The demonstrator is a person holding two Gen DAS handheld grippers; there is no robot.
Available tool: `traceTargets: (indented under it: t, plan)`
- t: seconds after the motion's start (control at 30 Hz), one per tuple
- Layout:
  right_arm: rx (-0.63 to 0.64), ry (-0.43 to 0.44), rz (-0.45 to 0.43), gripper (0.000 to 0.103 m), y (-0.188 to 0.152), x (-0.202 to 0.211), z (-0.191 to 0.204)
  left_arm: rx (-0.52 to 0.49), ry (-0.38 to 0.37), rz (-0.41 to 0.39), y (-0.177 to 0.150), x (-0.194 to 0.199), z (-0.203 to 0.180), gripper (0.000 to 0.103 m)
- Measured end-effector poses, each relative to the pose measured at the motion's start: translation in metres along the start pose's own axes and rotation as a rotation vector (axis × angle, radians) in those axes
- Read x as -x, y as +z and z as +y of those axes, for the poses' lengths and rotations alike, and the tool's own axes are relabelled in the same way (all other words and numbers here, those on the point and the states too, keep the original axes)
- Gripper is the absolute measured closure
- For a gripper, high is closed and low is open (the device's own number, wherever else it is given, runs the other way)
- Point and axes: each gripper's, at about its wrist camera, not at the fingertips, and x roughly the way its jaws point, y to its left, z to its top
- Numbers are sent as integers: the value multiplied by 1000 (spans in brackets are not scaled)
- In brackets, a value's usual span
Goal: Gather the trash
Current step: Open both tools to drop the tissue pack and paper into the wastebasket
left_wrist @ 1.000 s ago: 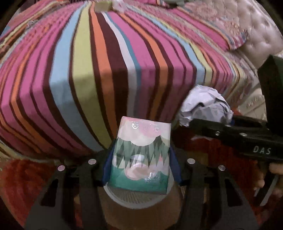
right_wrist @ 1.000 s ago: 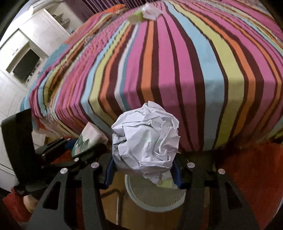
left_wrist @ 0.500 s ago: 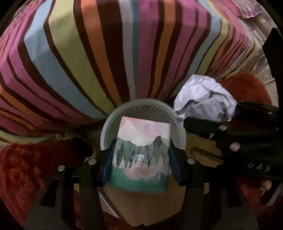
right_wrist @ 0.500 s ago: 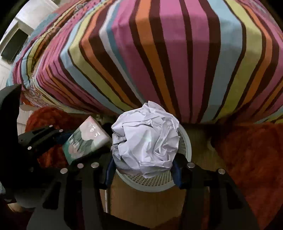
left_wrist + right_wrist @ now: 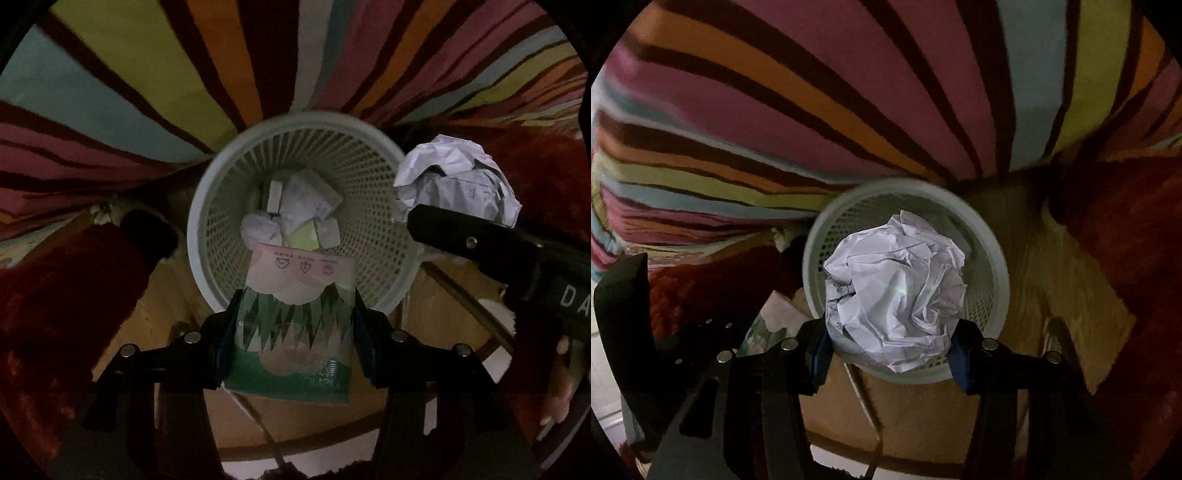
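Over the white mesh basket [image 5: 218,206], already holding several scraps, the left gripper [image 5: 295,332] pinches a tissue packet [image 5: 299,314] and the right gripper [image 5: 892,347] clamps a crumpled paper ball [image 5: 894,291]; neither is dropped yet (both look ready for release). Striped bedspread [image 5: 110,110] crowds the rim's far side, red rug [image 5: 55,314] flanks it, and the grippers sit close together

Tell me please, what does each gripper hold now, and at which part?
The left gripper pinches a green and pink packet by its two side edges. The right gripper squeezes a crumpled paper ball at its lower sides.
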Motion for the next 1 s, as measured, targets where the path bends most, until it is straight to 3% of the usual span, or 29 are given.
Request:
traceTargets:
  t: [0.2,0.57,0.6,0.63,0.7,0.77,0.8,1.0]
  plan:
    - [-64,5,58,54,4,-24,-9,46,-31,76,9,-24,6,50]
    - [-116,8,123,53,7,-47,-16,93,-60,145,22,-46,11,49]
    - [-117,10,126,52,8,-47,-17,100,-60,151,23,-47,12,45]
    - [-119,11,129,52,7,-47,-17,105,-56,156,23,-49,12,31]
    - [-123,-13,136,42,6,-46,-16,114,-49,163,24,-51,14,21]
    - [-131,-41,132,26,7,-50,-18,117,-48,168,23,-53,14,21]
    - [-137,-39,130,23,8,-51,-17,118,-46,171,23,-53,14,21]
    - [-141,-37,124,19,7,-51,-17,113,-39,154,23,-50,13,21]
